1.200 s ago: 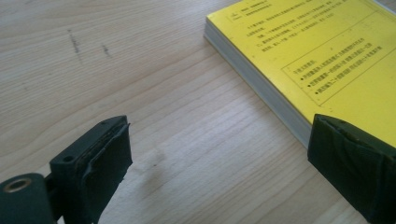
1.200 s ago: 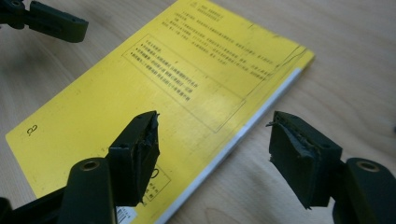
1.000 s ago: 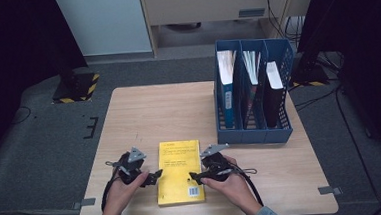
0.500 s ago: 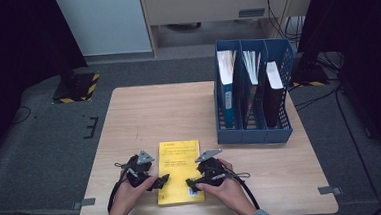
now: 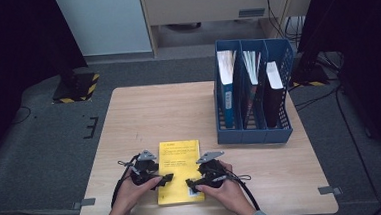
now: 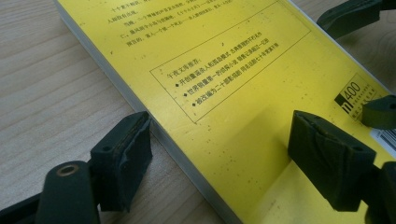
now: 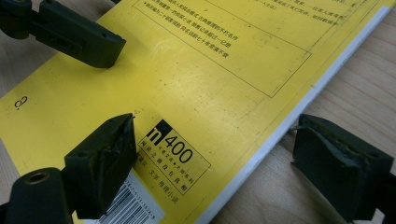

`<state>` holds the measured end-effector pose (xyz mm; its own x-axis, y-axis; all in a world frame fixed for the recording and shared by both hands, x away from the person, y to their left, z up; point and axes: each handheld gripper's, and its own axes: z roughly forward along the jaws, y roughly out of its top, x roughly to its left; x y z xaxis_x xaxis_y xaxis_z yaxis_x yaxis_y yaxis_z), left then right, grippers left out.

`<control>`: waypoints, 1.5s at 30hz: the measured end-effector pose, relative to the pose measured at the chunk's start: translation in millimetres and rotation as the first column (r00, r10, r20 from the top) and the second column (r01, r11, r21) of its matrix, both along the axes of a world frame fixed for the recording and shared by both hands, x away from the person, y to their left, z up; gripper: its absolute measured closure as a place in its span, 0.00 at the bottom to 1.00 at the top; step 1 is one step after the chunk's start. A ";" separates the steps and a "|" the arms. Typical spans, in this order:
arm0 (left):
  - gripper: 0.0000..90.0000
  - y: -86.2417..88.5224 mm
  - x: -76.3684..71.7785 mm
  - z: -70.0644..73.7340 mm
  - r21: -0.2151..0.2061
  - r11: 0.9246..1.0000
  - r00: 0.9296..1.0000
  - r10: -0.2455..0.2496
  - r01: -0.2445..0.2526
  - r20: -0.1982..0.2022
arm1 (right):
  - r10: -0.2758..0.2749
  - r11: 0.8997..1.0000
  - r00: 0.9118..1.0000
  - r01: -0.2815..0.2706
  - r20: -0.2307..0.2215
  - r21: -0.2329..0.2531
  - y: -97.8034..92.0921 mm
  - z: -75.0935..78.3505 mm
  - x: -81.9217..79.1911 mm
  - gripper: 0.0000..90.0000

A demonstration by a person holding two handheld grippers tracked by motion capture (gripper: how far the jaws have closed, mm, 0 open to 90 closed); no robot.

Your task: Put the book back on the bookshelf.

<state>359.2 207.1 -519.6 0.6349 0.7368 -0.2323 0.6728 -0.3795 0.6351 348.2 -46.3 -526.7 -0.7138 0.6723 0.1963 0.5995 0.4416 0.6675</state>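
Surface (image 5: 144,115) of pale wood, mostly bare, standing on grey floor. Blue file rack (image 5: 254,133) sits at far right, three compartments, each holding upright books or folders; spines and page edges face up. The rack looks like the natural home for a loose volume, though which compartment would take it cannot be told.

Yellow book (image 5: 180,163) lies flat near the front edge, centre-left, back cover up: boxed print, a black "n400" label and a barcode at its near right corner. Well apart from the rack.

Left gripper (image 5: 163,180) comes in at the book's left long edge, right gripper (image 5: 190,183) at its right long edge, both at the near end, a hand behind each. Placement reads as a two-sided pinch meant to lift a thin flat thing off the wood.

Left gripper view: fingers apart, one finger (image 6: 122,164) on the wood against the page edge, the other over the cover. Not clamped.

Right gripper view: fingers likewise apart, one finger (image 7: 100,163) above the cover by the label, the other on the wood just outside the white edge. Straddling, no grip yet.
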 end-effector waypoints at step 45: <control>0.57 -12.1 32.5 23.9 -0.011 0.982 0.976 -0.189 0.189 -0.110 | 0.011 1.000 1.000 -0.011 -0.006 -0.003 -0.6 0.5 0.3 0.15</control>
